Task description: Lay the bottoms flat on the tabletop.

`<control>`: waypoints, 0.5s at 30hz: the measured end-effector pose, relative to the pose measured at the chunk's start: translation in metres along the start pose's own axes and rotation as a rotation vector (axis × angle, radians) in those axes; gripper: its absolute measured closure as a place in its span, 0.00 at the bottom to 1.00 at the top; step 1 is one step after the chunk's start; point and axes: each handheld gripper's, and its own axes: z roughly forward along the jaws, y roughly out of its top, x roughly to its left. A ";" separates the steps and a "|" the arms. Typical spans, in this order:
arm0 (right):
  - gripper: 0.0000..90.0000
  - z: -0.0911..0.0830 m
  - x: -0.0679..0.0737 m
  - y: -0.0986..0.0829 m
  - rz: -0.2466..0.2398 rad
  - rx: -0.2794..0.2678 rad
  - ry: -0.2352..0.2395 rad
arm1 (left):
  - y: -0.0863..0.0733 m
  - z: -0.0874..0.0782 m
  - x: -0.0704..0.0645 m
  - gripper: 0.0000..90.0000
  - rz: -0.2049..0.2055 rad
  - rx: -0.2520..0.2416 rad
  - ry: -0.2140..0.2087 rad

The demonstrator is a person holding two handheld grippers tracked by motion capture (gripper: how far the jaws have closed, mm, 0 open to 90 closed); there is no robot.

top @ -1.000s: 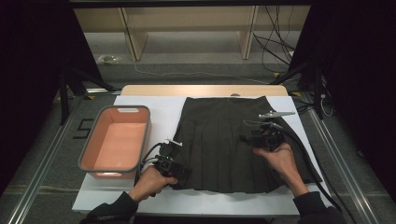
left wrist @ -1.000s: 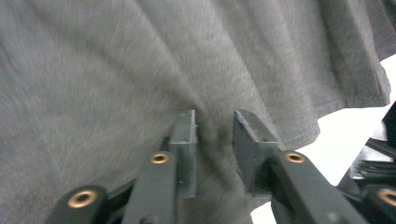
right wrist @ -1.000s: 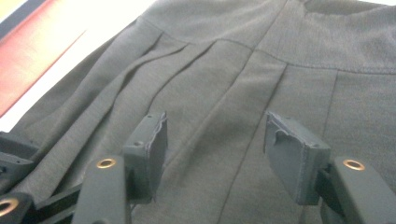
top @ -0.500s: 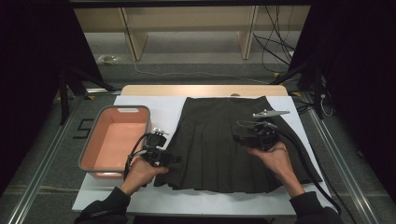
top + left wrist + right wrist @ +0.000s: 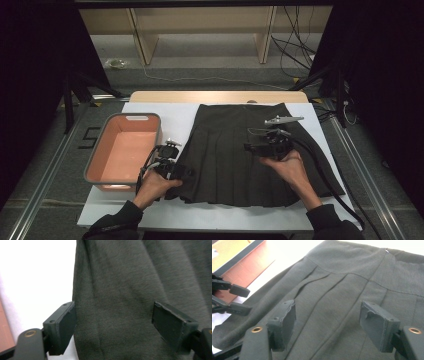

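Skirt flat on table, pink bin just left

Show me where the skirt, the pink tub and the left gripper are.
skirt point(image 5: 235, 150), high view, middle of the pleated panel.
pink tub point(image 5: 159, 131), high view, right wall's rim.
left gripper point(image 5: 113, 323), left gripper view, midway between its fingertips.

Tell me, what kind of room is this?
Probably a lab set up for recording, not a home. A white table sits between black curtains, loose cables trail on the floor, and each hand holds a gripper over a skirt.
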 end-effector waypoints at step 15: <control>0.34 0.006 0.006 0.005 -0.009 0.007 0.015 | -0.003 0.016 0.000 0.16 -0.039 0.062 -0.003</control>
